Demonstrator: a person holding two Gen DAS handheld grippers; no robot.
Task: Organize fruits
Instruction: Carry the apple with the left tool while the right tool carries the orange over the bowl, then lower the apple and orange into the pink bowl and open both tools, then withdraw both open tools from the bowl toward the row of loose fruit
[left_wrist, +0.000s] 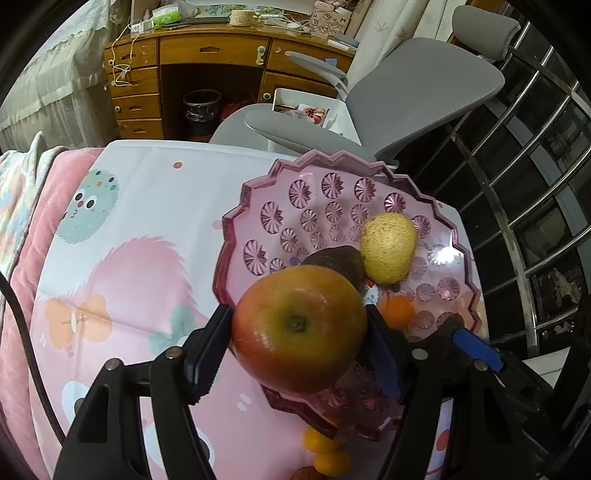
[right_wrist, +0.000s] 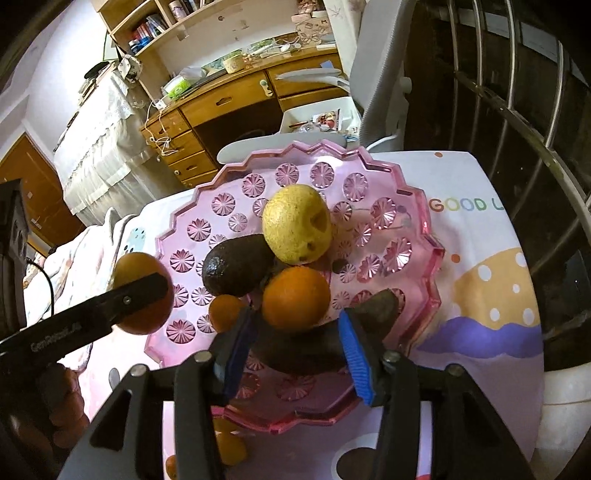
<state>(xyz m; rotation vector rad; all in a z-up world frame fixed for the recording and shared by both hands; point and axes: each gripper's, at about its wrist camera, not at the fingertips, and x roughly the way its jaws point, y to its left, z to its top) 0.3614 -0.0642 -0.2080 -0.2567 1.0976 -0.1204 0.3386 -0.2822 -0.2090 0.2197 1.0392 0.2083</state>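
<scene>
A pink scalloped plastic tray (left_wrist: 258, 192) (right_wrist: 192, 206) stands on the patterned cloth. In it lie a yellow pear (left_wrist: 388, 251) (right_wrist: 297, 225), a dark avocado (left_wrist: 336, 262) (right_wrist: 236, 267), an orange (right_wrist: 295, 299) (left_wrist: 397, 310) and a small orange (right_wrist: 225, 312). My left gripper (left_wrist: 299, 332) is shut on a red-green apple (left_wrist: 299, 328) (right_wrist: 142, 293) at the tray's left rim. My right gripper (right_wrist: 295, 350) is shut on a second dark avocado (right_wrist: 314, 343) over the tray's near part.
Small oranges (left_wrist: 327, 454) (right_wrist: 229, 443) lie on the cloth in front of the tray. A grey office chair (left_wrist: 406, 96) and a wooden desk (left_wrist: 207, 55) stand beyond the table. Metal window bars (left_wrist: 535, 184) are at the right.
</scene>
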